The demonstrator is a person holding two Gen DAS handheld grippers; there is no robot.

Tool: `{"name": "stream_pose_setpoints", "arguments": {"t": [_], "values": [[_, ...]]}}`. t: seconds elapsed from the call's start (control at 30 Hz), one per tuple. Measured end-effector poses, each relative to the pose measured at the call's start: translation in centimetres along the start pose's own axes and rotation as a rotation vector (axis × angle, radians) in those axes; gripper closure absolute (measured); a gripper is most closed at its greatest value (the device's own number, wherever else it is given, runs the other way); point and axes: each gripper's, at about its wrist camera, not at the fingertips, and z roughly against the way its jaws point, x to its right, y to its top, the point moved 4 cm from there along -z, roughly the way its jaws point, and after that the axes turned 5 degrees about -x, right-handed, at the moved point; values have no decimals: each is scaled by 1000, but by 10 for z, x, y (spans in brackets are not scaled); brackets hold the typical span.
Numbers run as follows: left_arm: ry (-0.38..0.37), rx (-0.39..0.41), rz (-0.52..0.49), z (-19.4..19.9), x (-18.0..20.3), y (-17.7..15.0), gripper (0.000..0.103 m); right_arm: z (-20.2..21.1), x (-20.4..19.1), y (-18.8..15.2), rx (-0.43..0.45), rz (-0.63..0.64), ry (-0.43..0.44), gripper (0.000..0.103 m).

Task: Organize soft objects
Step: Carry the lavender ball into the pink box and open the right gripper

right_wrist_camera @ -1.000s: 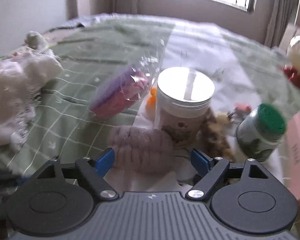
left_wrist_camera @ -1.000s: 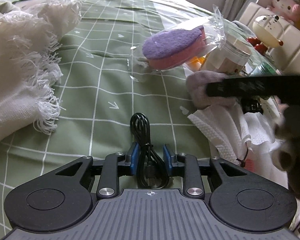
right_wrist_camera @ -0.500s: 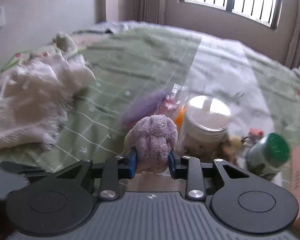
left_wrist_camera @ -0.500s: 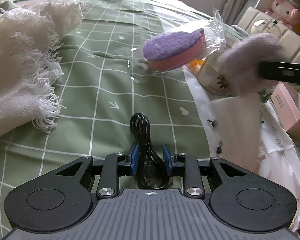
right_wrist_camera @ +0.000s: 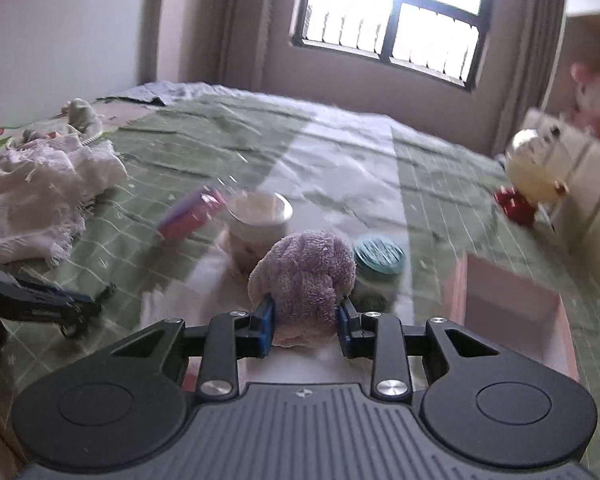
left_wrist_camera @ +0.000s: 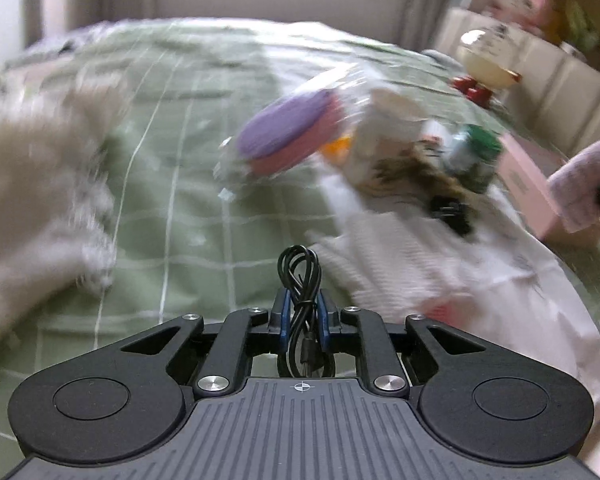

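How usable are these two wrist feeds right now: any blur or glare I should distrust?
Left wrist view: heavy motion blur on the fringed white cloth and wrapped sponge; only the left gripper and its black cable are sharp. Right wrist view: the window is blown out, the bed slightly smeared, the purple towel clear.

- No text, label, brand or number can be read in either view.
- The pink box (left_wrist_camera: 529, 184), off to the right of the left gripper's fingers, shows only a dark blurred smear on its side.
- The white sheet (left_wrist_camera: 512, 264) ahead and to the right of those fingers carries faint marks, too blurred to read.
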Motion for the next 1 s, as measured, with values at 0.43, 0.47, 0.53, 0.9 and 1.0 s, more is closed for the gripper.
{"name": "stream_pose_setpoints", "arguments": {"t": [0.43,0.47,0.53,0.9,1.0], "values": [[-339,132,-194,36,185,122,86,65,134,-47,121,-68,-163,73],[-383,142,-204,29,209,140,86,66,149,-44,140,-82,-187,73],[-472,149,-211,7,255,175,86,62,177,-33,189,-103,-220,73],[-425,30,-133,-78,281,172,82,10,202,-76,137,-163,-249,37],[-303,22,-103,-69,225,139,82,-2,172,-107,70,-147,-199,37]]}}
